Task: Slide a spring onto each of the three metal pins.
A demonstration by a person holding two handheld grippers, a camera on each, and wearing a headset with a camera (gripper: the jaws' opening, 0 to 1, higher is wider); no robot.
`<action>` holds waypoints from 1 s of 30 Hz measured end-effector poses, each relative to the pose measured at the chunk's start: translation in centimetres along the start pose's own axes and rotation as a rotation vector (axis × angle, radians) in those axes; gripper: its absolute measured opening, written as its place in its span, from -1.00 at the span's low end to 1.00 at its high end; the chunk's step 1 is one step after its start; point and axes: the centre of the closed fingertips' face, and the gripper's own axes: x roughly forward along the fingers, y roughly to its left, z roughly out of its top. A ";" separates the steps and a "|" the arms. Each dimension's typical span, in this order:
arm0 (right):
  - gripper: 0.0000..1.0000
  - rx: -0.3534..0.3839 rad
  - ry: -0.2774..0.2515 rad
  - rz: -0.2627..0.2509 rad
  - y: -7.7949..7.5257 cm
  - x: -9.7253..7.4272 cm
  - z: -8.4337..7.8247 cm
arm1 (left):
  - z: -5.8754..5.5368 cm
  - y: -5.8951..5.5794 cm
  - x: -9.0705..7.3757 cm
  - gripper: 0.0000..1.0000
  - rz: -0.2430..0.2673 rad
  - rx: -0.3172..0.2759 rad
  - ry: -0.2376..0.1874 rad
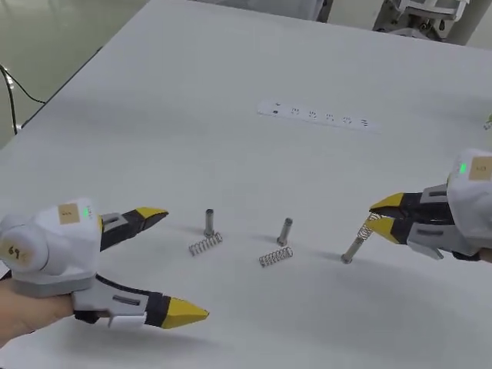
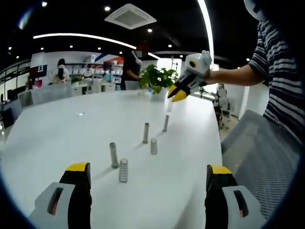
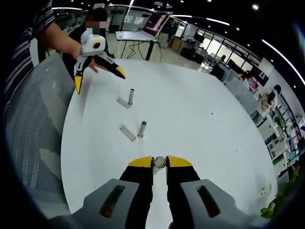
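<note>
Left gripper [image 1: 184, 263] hovers, fingers [image 1: 184, 311] spread wide, near two pins [image 1: 209, 221] and two loose springs [image 1: 205, 244]. Right gripper [image 1: 370, 216] pinches a spring [image 3: 159, 162] just above the third pin [image 1: 353, 250].

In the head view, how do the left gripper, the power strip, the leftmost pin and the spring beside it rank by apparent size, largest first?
1. left gripper: largest, but it is nearest the camera.
2. power strip, farther away.
3. leftmost pin and spring: they look alike, so I do not rank them.
</note>
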 end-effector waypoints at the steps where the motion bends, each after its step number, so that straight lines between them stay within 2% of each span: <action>1: -0.87 0.004 0.001 0.000 0.0 0.1 -0.1 | 0.0 0.0 0.0 0.97 0.001 0.003 0.001; 14: -0.87 0.035 0.012 0.000 -0.2 0.8 -0.9 | -0.1 0.2 -0.4 0.97 0.011 0.000 0.000; 30: -0.86 0.058 0.016 0.000 -0.1 1.1 -1.3 | 0.5 0.2 -0.4 0.97 0.012 -0.006 -0.018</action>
